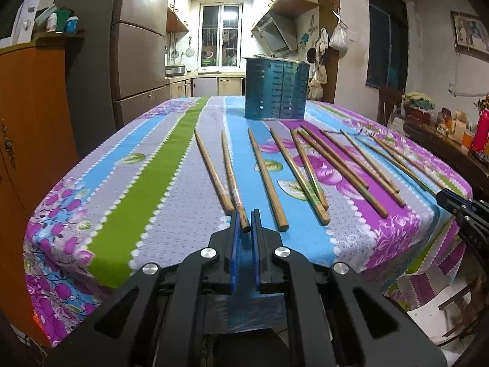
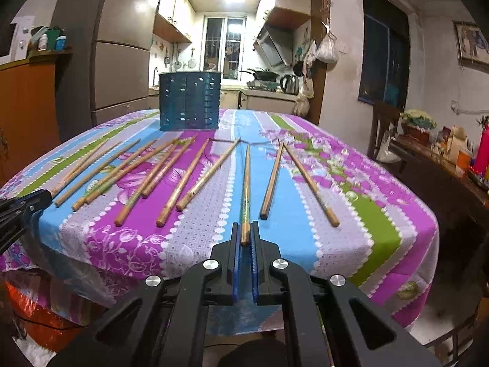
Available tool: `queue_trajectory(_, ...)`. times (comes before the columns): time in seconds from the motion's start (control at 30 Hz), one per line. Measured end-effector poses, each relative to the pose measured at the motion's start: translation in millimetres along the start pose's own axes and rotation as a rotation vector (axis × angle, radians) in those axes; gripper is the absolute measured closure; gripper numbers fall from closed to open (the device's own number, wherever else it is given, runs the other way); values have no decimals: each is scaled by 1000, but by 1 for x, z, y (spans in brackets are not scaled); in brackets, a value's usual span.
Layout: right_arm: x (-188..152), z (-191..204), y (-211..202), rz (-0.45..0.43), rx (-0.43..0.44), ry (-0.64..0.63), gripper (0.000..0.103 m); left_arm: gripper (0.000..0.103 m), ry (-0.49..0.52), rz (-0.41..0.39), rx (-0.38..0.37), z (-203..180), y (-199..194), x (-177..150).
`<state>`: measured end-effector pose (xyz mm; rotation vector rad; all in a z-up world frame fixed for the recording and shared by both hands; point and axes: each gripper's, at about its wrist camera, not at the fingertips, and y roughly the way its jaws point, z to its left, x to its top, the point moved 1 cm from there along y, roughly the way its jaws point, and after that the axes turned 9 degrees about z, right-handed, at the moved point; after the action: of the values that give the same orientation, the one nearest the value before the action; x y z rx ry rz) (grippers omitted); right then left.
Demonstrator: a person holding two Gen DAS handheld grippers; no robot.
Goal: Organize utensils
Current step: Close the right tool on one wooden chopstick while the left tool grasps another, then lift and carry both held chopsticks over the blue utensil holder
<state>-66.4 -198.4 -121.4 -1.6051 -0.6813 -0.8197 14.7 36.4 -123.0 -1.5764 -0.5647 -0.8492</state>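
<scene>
1. Black plastic arms with round silver bolts are seen nearest in both wrist views, each ending in two flat fingers faced with blue ribbed pads.
2. Between the pads of the left gripper (image 1: 247,224), the thick near end of one wooden chopstick (image 1: 233,180) is clamped; the jaws are drawn in to a narrow gap around it.
3. The right gripper (image 2: 244,235) is likewise closed narrowly on the near end of a second chopstick (image 2: 245,189), whose lower shaft carries a green painted band.
4. The remaining chopsticks (image 1: 336,165) are spread in a loose fan across the middle of the table, slim round tapered sticks of pale brown wood, some crossing one another.
5. A tablecloth (image 1: 146,183) of textured woven fabric covers the table, striped in blue, green, grey and purple with printed flowers and white scalloped edging.
6. At the far side a blue holder (image 1: 276,88) stands upright, made of perforated metal with rows of small slots.
7. No readable writing is shown on these things.
</scene>
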Motion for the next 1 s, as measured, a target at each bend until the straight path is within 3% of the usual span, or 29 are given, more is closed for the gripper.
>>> queue_trajectory(0.2, 15, -2, -38, -113, -12, -63, 96, 98, 13, -56, -3, 0, -28, 6)
queue_trajectory(0.7, 49, -21, -81, -218, 23, -71, 96, 98, 23, -151, -44, -6, -70, 45)
queue_trajectory(1.0, 106, -45, -83, -219, 162, -48, 96, 98, 14, -134, -79, 0, -77, 100)
